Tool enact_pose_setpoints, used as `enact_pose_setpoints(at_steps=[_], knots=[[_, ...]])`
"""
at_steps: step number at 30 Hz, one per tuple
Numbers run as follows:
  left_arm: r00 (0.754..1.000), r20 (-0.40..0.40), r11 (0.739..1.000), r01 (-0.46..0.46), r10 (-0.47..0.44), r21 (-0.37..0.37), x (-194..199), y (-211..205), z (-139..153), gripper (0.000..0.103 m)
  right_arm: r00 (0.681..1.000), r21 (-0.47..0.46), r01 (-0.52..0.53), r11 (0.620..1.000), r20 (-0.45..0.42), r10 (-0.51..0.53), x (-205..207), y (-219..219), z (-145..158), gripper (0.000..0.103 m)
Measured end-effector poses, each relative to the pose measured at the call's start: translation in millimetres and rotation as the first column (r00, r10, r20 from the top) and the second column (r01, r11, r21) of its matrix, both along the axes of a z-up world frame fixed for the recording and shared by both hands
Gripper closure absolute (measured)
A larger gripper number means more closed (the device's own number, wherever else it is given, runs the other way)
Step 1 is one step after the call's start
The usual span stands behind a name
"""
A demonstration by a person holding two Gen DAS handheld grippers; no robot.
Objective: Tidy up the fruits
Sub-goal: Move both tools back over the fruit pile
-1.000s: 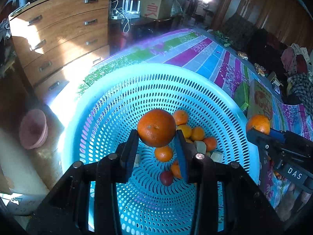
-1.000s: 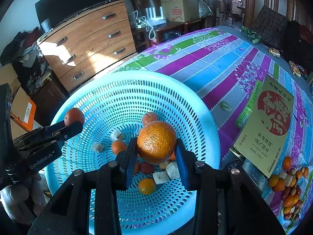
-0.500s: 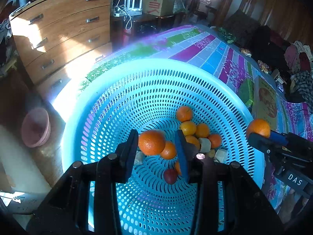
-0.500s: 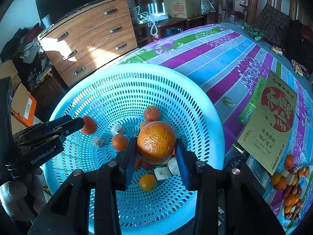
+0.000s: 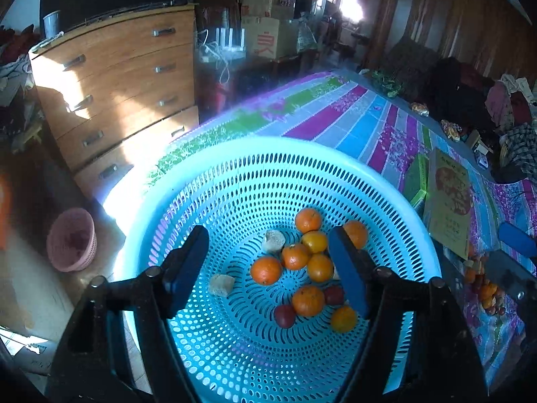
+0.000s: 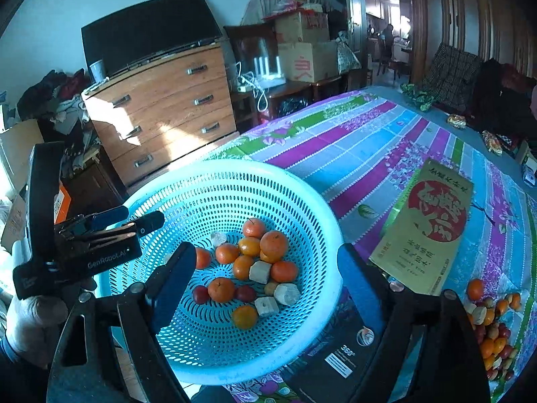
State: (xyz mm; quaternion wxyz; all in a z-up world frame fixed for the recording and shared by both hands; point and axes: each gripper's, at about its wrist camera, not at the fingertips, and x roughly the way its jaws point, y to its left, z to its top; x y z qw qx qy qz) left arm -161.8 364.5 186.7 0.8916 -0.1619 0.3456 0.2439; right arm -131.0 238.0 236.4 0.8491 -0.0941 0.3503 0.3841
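Observation:
A light blue perforated basket stands on the striped tablecloth. It holds several oranges, small red fruits and pale cubes. My left gripper hovers over the basket, open and empty; it also shows at the left of the right wrist view. My right gripper is open and empty above the basket's near side. A pile of loose fruit lies on the cloth at the far right.
A yellow box with a red circle lies right of the basket, and a black packet lies by its front rim. A wooden chest of drawers stands behind the table. A pink bin sits on the floor at the left.
Both grippers have opened and let go of their oranges, which now lie in the basket. Both grippers have risen and pulled back from the basket.

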Motion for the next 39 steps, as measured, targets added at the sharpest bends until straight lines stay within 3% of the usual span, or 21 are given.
enact_pose_setpoints(at_steps=[3,10,16,21,23,30,35,39], knots=[[0.993,0.116,0.999,-0.023,0.018,0.039,-11,-14,17,0.003,0.997,0.034,0.033,0.999,0.071,-0.035,-24,-36,9,0.015],[0.979,0.19,0.994,0.062,-0.079,0.092,-10,-68,47,0.001,0.954,0.106,0.146,0.984,0.248,-0.168,-87,-144,19,0.004],[0.954,0.187,0.962,0.201,-0.235,0.185,-1,-131,68,0.0,0.926,0.104,0.258,0.961,0.256,-0.276,-111,-215,2,0.003],[0.93,0.132,0.927,0.312,-0.342,0.207,11,-177,63,0.001,0.931,0.096,0.306,0.947,0.18,-0.319,-113,-257,-16,0.003],[0.915,0.112,0.907,0.358,-0.389,0.221,16,-197,60,0.001,0.93,0.096,0.322,0.942,0.157,-0.333,-115,-273,-26,0.003],[0.824,0.048,0.814,0.545,-0.564,0.2,40,-267,50,0.001,0.93,0.078,0.358,0.93,0.058,-0.363,-110,-312,-53,0.003],[0.764,0.02,0.757,0.635,-0.645,0.15,63,-304,33,0.001,0.911,0.056,0.409,0.911,0.038,-0.411,-106,-340,-65,0.005],[0.721,-0.008,0.719,0.691,-0.692,0.074,85,-329,3,0.002,0.888,0.039,0.459,0.887,0.009,-0.46,-102,-368,-78,0.011]])
